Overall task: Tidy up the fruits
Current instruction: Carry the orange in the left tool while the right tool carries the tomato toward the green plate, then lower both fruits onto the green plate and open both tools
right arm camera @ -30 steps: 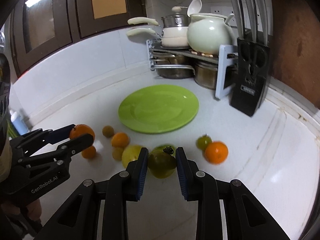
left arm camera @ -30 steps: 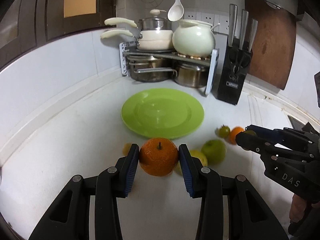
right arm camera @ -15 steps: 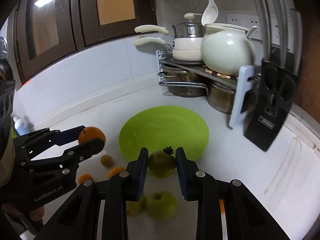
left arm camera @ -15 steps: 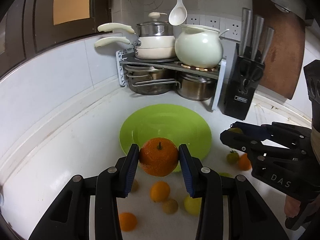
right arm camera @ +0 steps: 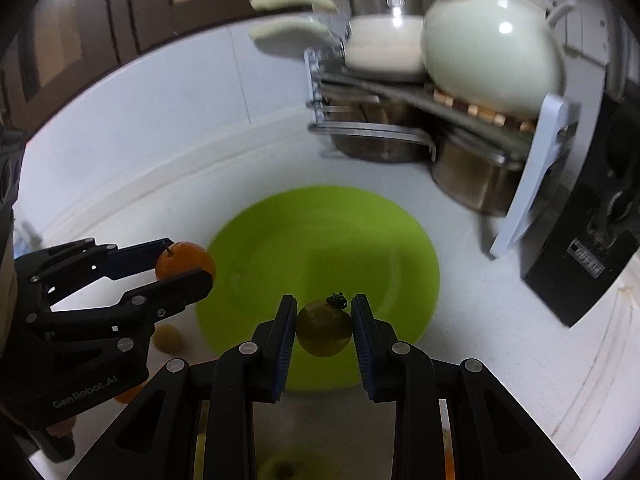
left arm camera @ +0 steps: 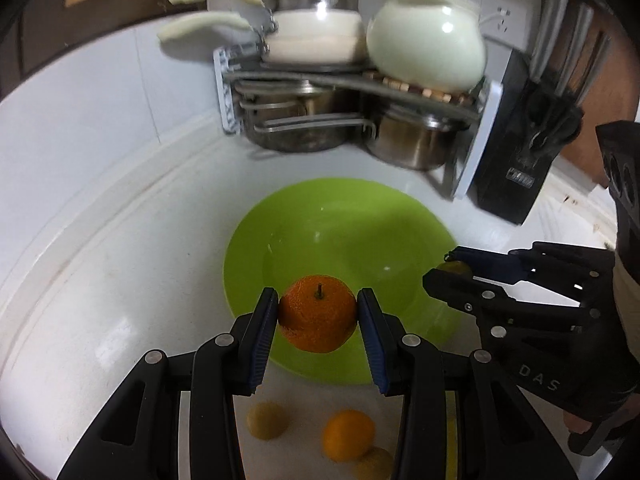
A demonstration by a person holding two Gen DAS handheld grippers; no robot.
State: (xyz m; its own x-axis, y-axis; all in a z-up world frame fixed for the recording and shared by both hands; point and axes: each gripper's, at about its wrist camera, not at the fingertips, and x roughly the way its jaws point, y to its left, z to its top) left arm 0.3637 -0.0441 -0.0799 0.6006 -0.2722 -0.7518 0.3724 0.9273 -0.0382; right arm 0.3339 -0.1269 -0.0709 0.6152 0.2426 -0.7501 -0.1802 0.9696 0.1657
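Observation:
My left gripper [left arm camera: 318, 316] is shut on a large orange [left arm camera: 318, 314] and holds it in the air over the near edge of the green plate [left arm camera: 340, 232]. My right gripper [right arm camera: 324, 322] is shut on a green tomato [right arm camera: 324, 328] with a dark stem, held above the near part of the plate [right arm camera: 320, 248]. Each gripper shows in the other's view: the right one [left arm camera: 444, 270] at the plate's right side, the left one [right arm camera: 180, 262] with the orange [right arm camera: 186, 260] at its left side. The plate holds no fruit.
Small oranges and yellowish fruits [left arm camera: 348, 434] lie on the white counter [left arm camera: 100, 300] below my grippers. A pot rack [left arm camera: 340, 92] with pans and a white kettle [left arm camera: 424, 44] stands behind the plate. A black knife block [left arm camera: 532, 152] stands at the right.
Both grippers have risen and moved forward with their fruits, from counter level among the loose fruits to above the plate's near edge.

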